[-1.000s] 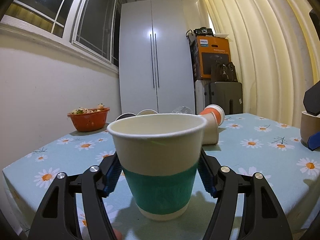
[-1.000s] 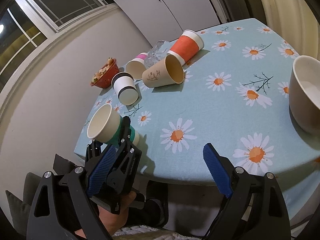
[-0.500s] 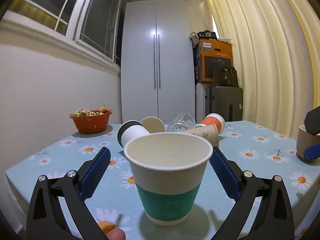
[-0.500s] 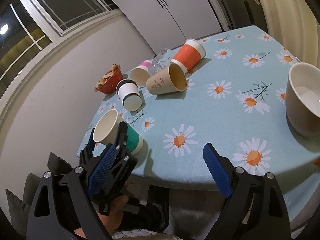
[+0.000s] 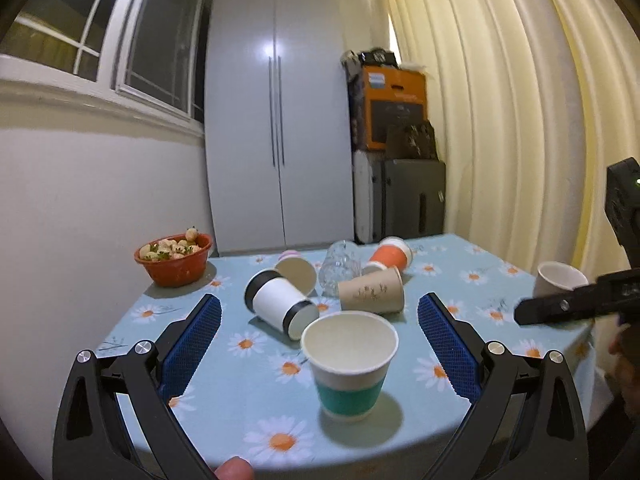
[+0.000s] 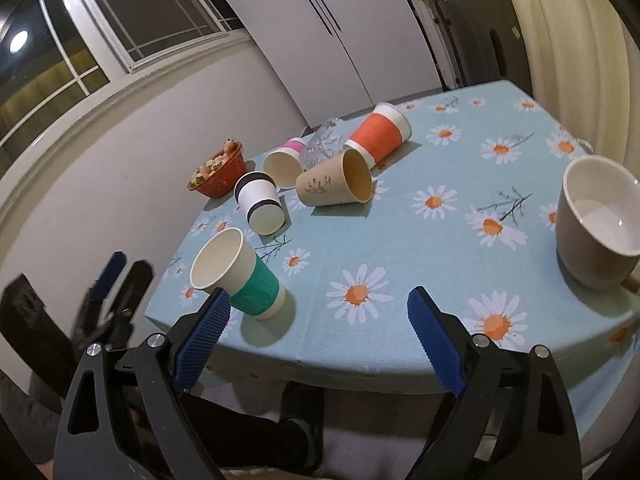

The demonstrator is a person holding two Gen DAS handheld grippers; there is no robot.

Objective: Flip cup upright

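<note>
A white paper cup with a teal band (image 5: pixel 349 364) stands upright near the table's front edge; it also shows in the right wrist view (image 6: pixel 236 274). My left gripper (image 5: pixel 318 344) is open and empty, drawn back from the cup, with its blue pads (image 5: pixel 192 344) wide on either side. My right gripper (image 6: pixel 318 340) is open and empty, held off the front edge of the table. Several other cups lie on their sides behind: a white one with black bands (image 5: pixel 278 306), a tan one (image 5: pixel 372 290), an orange one (image 5: pixel 390 256) and a pink-striped one (image 5: pixel 296 268).
A blue daisy tablecloth (image 6: pixel 420 240) covers the table. An orange bowl of food (image 5: pixel 174 264) sits at the far left. A large beige mug (image 6: pixel 596 220) stands at the right. A clear glass (image 5: pixel 340 268) lies among the cups. A white cupboard stands behind.
My left gripper opened, let go of the teal-banded cup and pulled back and up. The cup stays upright on the table. My right gripper stayed open.
</note>
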